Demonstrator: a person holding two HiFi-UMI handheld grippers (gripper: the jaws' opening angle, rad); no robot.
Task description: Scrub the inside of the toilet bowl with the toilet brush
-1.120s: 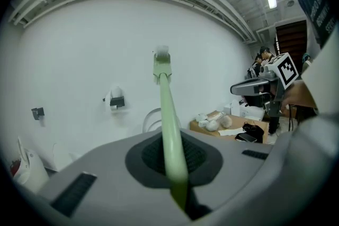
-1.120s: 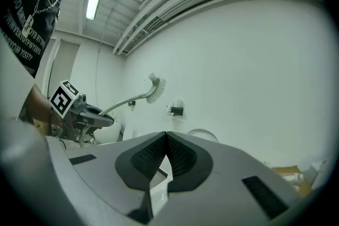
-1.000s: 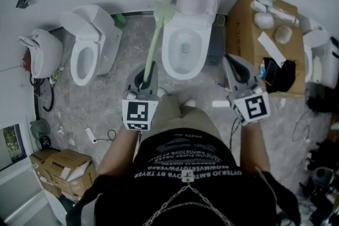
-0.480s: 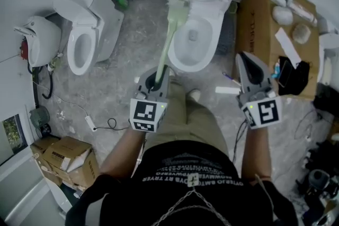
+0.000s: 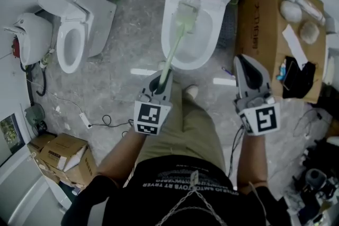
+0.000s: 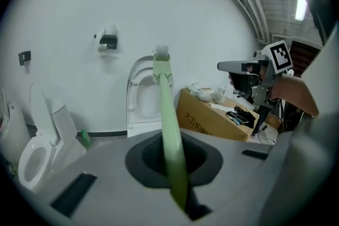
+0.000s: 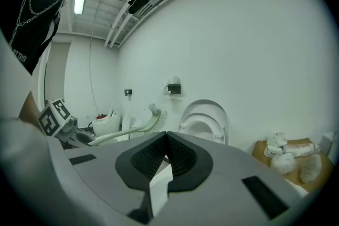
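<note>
Jaws of our left gripper [image 5: 160, 81] are clamped on the pale green handle of the toilet brush [image 5: 174, 53], near its lower end. The shaft slants up and away from us to the bristle head. Our right gripper [image 5: 248, 70] has its jaws pressed together on nothing and hangs over the floor [image 5: 127, 50], just beside the near left corner of the cardboard box [image 5: 265, 13].

The toilet bowl [image 5: 212, 45] stands at the far edge of the floor against the wall, its seat raised. The bristle head lies over the bowl's far left part, just inside the rim. We cannot tell whether the bristles touch the porcelain.

We judge the scrubbing has barely begun, if at all. To do it well:
- We should tip the handle so the head drops against the inner wall.
- We should then press lightly and sweep round the bowl in short overlapping strokes.
- Because we hold the handle far from the head, it could twist or slip in the pads, so a firm grip and modest force seem wise.
- The right gripper is best kept apart from the bowl.
</note>
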